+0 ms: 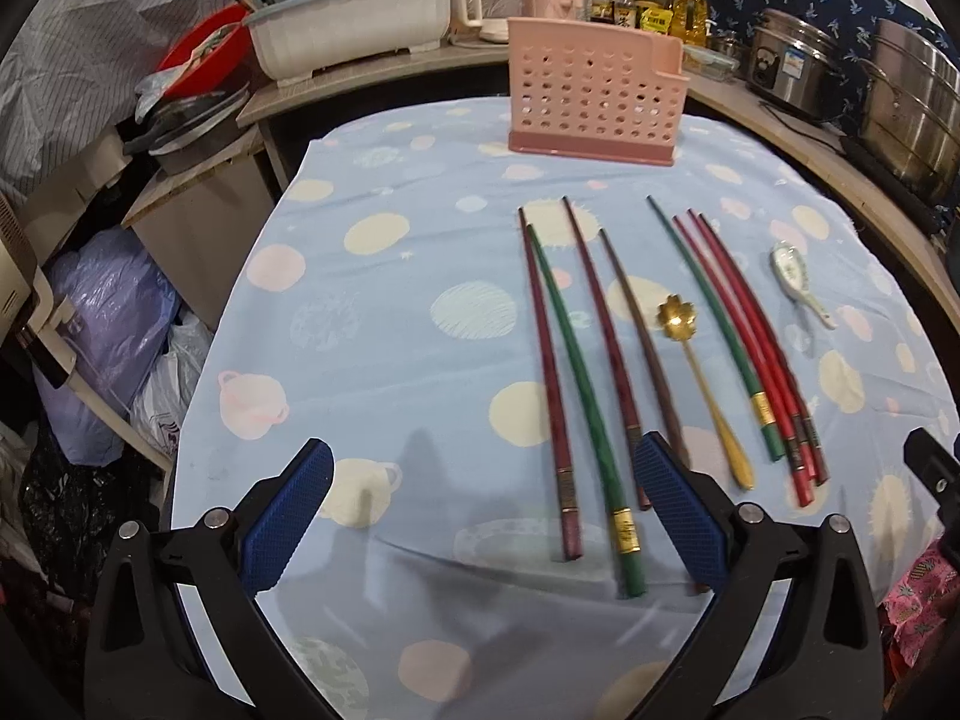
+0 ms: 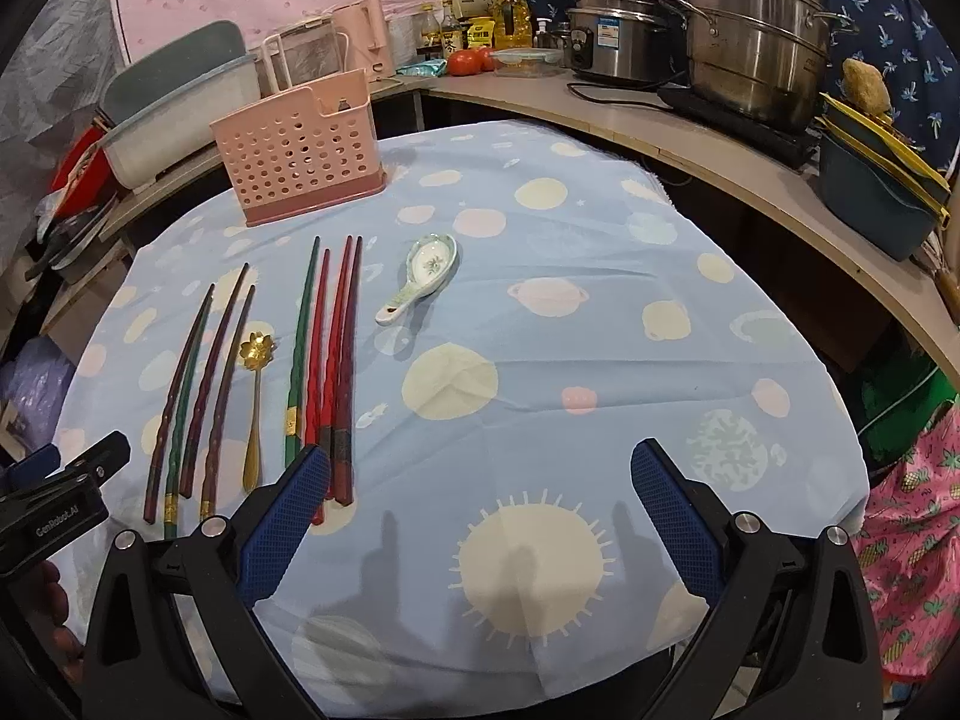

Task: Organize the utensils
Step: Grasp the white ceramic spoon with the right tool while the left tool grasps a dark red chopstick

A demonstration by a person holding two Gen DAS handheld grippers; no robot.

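Observation:
Several chopsticks lie side by side on the blue patterned cloth: a left group (image 1: 576,372) of dark red, green and brown ones, and a right group (image 1: 750,348) of green and red ones (image 2: 330,360). Between the groups lies a gold flower-bowl spoon (image 1: 702,384) (image 2: 255,396). To the right of them sits a white ceramic spoon (image 1: 798,282) (image 2: 420,282). A pink perforated utensil holder (image 1: 594,96) (image 2: 300,150) stands upright at the far side of the cloth. My left gripper (image 1: 483,468) is open just above the near ends of the left chopsticks. My right gripper (image 2: 480,468) is open over bare cloth, to the right of the chopsticks.
A curved wooden counter (image 2: 690,138) runs behind and to the right, with steel pots (image 2: 750,30), a rice cooker (image 2: 618,36), bottles and a kettle. A white dish tub (image 1: 354,30) stands behind the holder. Bags (image 1: 114,324) lie on the floor to the left.

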